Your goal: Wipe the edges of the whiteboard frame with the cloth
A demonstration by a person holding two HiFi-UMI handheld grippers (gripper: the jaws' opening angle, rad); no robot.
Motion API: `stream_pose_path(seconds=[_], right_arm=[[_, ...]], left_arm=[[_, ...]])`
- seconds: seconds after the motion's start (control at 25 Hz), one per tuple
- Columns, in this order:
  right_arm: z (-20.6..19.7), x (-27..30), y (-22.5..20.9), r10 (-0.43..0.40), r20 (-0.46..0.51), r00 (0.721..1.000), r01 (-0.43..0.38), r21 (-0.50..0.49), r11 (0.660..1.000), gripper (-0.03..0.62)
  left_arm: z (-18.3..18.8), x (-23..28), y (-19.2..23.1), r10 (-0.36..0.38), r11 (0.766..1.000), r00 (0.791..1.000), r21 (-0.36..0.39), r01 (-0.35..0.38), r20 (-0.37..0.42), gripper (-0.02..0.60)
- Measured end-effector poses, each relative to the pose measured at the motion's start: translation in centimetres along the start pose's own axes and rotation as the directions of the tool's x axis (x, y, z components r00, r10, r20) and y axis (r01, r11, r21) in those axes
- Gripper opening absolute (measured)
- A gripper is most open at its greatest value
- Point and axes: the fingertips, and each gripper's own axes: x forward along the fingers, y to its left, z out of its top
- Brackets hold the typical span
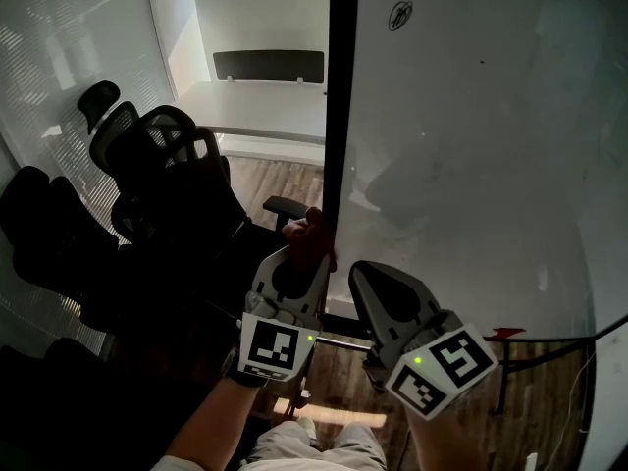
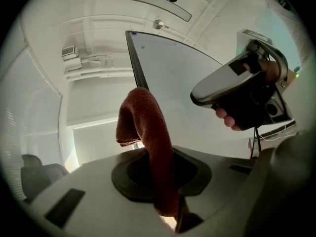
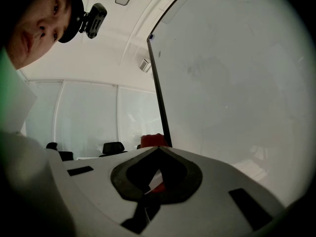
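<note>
At the whiteboard's (image 1: 471,145) left side, the left claw (image 1: 302,255) pinches a red-brown cloth (image 1: 313,234), and the cloth's free end sticks up past the tips and flops over. The cloth sits right at the black frame edge (image 1: 340,116), low on the board; actual contact can't be confirmed. The right claw (image 3: 158,149) is pressed together with nothing in it, just right of the left claw and in front of the board face. Black office chairs (image 1: 157,165) are on the left and a white desk (image 1: 255,106) is far behind.
</note>
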Motion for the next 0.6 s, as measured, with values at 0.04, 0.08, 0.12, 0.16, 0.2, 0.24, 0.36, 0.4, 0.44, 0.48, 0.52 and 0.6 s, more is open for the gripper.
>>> stream_pose_path(seconds=[0.04, 0.08, 0.12, 0.16, 0.2, 0.24, 0.36, 0.4, 0.44, 0.48, 0.52, 0.6], right_arm=[[-0.1, 0.0, 0.1, -0.001, -0.003, 1.0, 0.001, 0.001, 1.0, 0.002], [-0.2, 0.0, 0.1, -0.002, -0.005, 1.0, 0.002, 0.001, 1.0, 0.002], [-0.3, -0.1, 0.1, -0.002, -0.008, 1.0, 0.002, 0.001, 1.0, 0.002], [-0.3, -0.1, 0.1, -0.003, -0.011, 1.0, 0.003, 0.002, 1.0, 0.003], [-0.4, -0.1, 0.0, -0.003, -0.013, 1.0, 0.003, 0.002, 1.0, 0.002], [-0.6, -0.1, 0.0, -0.002, -0.016, 1.0, 0.002, 0.004, 1.0, 0.002], [-1.1, -0.2, 0.2, -0.002, -0.028, 1.0, 0.002, 0.011, 1.0, 0.002], [-1.4, -0.2, 0.4, -0.001, -0.033, 0.999, 0.001, 0.016, 1.0, 0.002], [-1.7, -0.3, 0.5, 0.001, -0.039, 0.999, 0.0, 0.02, 1.0, 0.002], [-2.0, -0.4, 0.7, 0.003, -0.044, 0.999, -0.002, 0.025, 1.0, 0.002], [-2.2, -0.5, 0.8, 0.004, -0.05, 0.999, -0.002, 0.029, 1.0, 0.002], [-2.5, -0.7, 0.9, 0.003, -0.058, 0.998, -0.001, 0.038, 0.999, 0.002]], left_arm=[[-0.4, -0.1, -0.1, 0.001, 1.0, 1.0, -0.004, -0.001, -0.01, 0.071], [-0.8, -0.2, -0.2, 0.001, 1.0, 1.0, -0.005, -0.001, -0.018, 0.071], [-1.1, -0.2, -0.4, 0.001, 1.0, 1.0, -0.007, -0.001, -0.024, 0.071], [-1.4, -0.1, -0.5, 0.0, 1.0, 1.0, -0.01, 0.0, -0.027, 0.071], [-1.6, -0.1, -0.6, -0.001, 1.0, 1.0, -0.013, 0.001, -0.028, 0.072], [-1.8, 0.0, -0.7, -0.003, 1.0, 1.0, -0.017, 0.003, -0.027, 0.071], [-2.0, 0.0, -0.8, -0.006, 1.0, 1.0, -0.018, 0.005, -0.026, 0.071], [-2.0, -0.1, -0.8, -0.006, 1.0, 1.0, -0.018, 0.005, -0.026, 0.071], [-2.0, -0.3, -0.9, -0.006, 1.0, 1.0, -0.019, 0.005, -0.026, 0.071], [-2.0, -0.4, -0.9, -0.006, 1.0, 1.0, -0.021, 0.006, -0.025, 0.072], [-2.0, -0.6, -1.0, -0.008, 1.0, 1.0, -0.021, 0.007, -0.022, 0.071], [-1.9, -1.0, -1.1, -0.009, 1.0, 1.0, -0.028, 0.008, -0.024, 0.071]])
